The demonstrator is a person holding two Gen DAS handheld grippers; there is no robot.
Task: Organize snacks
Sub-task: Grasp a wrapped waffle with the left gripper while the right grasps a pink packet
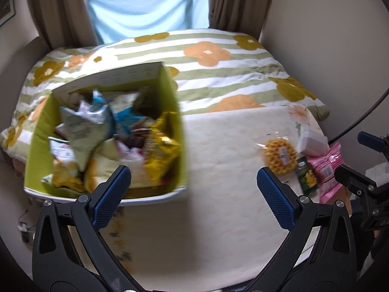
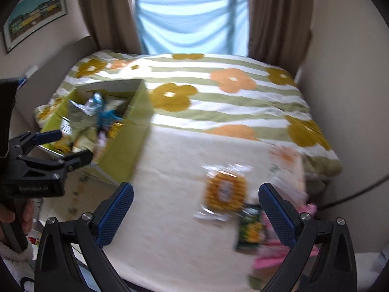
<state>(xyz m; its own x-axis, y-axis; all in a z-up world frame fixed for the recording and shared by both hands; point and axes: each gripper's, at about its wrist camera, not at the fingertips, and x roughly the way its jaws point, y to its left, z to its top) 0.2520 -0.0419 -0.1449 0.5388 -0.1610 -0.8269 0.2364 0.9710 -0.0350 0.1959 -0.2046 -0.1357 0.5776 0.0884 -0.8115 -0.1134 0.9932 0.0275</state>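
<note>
A green cardboard box (image 1: 175,112) full of snack bags sits on the bed at left; it also shows in the right wrist view (image 2: 126,143). My left gripper (image 1: 194,194) is open and empty, just in front of the box's near right corner. Loose snacks lie on the cream blanket at right: a yellow round waffle pack (image 1: 279,155) (image 2: 225,192), a dark green packet (image 1: 307,177) (image 2: 250,228), a pink bag (image 1: 327,170) (image 2: 269,255) and a white pack (image 1: 312,142). My right gripper (image 2: 195,214) is open and empty above the waffle pack.
The bed has a flowered striped duvet (image 1: 218,73) behind the cream blanket (image 1: 218,158). Brown curtains and a blue cloth at the window stand behind. A wall is close on the right. The other gripper shows at the edge of each view (image 2: 48,155) (image 1: 359,182).
</note>
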